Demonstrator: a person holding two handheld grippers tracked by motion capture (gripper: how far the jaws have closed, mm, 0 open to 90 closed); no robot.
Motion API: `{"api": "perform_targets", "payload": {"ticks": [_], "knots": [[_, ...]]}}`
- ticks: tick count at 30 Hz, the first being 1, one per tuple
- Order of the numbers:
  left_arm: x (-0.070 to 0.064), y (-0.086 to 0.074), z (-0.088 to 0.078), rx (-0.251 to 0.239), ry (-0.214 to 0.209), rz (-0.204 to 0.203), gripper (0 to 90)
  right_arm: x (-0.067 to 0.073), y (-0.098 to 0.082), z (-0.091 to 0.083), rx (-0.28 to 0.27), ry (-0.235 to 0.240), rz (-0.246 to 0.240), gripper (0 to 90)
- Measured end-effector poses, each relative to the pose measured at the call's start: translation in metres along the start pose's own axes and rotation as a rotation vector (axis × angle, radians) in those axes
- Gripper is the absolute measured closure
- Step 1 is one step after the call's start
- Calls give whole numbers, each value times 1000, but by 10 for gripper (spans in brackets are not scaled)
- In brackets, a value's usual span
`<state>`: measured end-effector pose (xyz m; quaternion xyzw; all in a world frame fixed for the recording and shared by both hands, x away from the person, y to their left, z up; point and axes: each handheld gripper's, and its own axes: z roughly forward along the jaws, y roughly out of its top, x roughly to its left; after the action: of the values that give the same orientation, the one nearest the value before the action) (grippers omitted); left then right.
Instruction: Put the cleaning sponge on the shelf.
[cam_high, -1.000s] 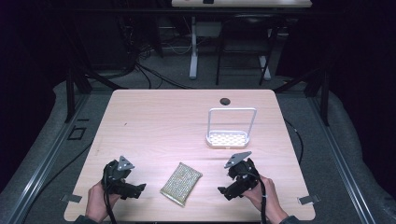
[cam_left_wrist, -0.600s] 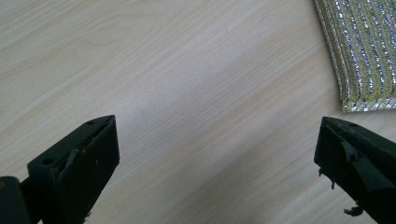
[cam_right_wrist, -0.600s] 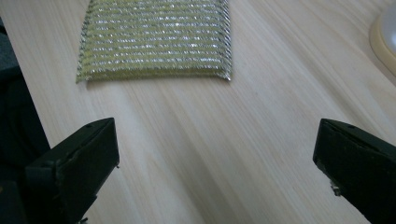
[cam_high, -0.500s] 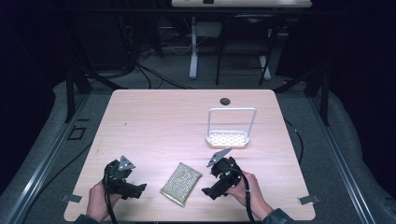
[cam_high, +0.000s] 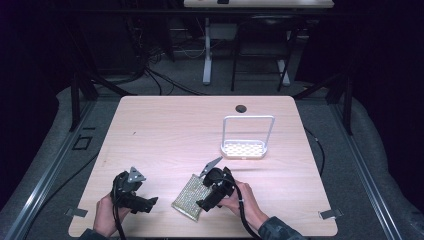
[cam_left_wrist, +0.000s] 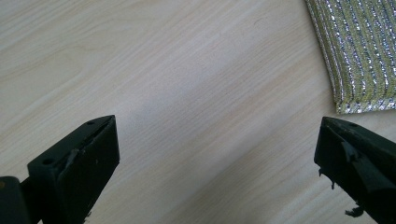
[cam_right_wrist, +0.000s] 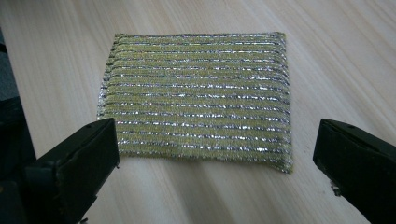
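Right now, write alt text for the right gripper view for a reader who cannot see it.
A flat rectangular scouring pad, yellow-green with silver stripes, lies on a light wood table, just ahead of the right gripper. Its two black jaws rise from the bottom corners, wide open and touching nothing, with the pad framed between them.

From above, my right gripper (cam_high: 204, 204) sits over the near right edge of the flat yellow-green scouring pad with silver stripes (cam_high: 189, 197) on the pale wooden table (cam_high: 165, 135), my left gripper (cam_high: 148, 203) rests well to its left, and a white wire-framed rack (cam_high: 243, 148) stands beyond.
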<state>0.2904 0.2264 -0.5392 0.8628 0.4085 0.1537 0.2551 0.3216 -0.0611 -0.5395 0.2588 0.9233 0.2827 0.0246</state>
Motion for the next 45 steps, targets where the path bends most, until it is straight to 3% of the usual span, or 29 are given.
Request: {"api": "perform_targets", "payload": {"ticks": [6,8,14,20,27,31,40,45], "knots": [[0,0,0,1,-3,3,0,1,5,16,37,-5,4,20],[0,1,0,-1,-5,3,0,0,6,17,35,-10,11,64],[-2,1,1,1,-5,8,0,2,7,21,37,-34,0,82],[-2,1,0,7,-9,13,0,0,5,27,60,-33,15,125],[-3,2,1,10,-8,17,1,1,5,28,88,-53,-4,189],[-5,2,2,12,-6,20,1,3,5,26,95,-61,-8,256],[-5,2,2,14,-5,21,1,10,-1,22,53,-38,6,485],[-4,2,3,14,-13,24,1,10,-3,20,31,-4,26,532]]}}
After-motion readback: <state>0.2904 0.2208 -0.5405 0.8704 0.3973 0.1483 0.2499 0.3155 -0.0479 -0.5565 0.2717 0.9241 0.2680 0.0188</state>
